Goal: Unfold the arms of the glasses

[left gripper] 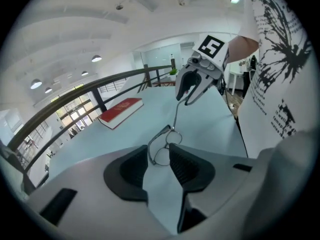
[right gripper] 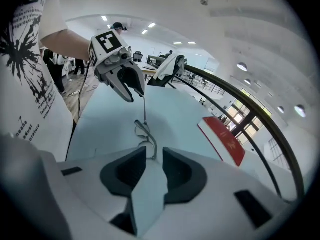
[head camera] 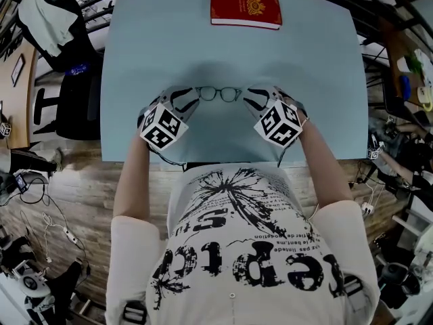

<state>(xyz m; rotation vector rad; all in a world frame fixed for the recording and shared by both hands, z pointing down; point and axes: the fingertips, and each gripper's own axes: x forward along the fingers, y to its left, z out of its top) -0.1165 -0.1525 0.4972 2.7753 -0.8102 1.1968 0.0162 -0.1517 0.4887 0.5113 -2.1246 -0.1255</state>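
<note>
Glasses sit mid table, book at 12. L gripper at their 9, R gripper at 3: both released, nothing held. Light, thin, fragile, prob. slippery; grip arms near hinges, gently.

My right gripper sits with jaws apart, nothing pinched. The glasses lie on the pale blue table right at my tips, one arm reaching toward the left gripper opposite. A red book lies off to the right.
</note>
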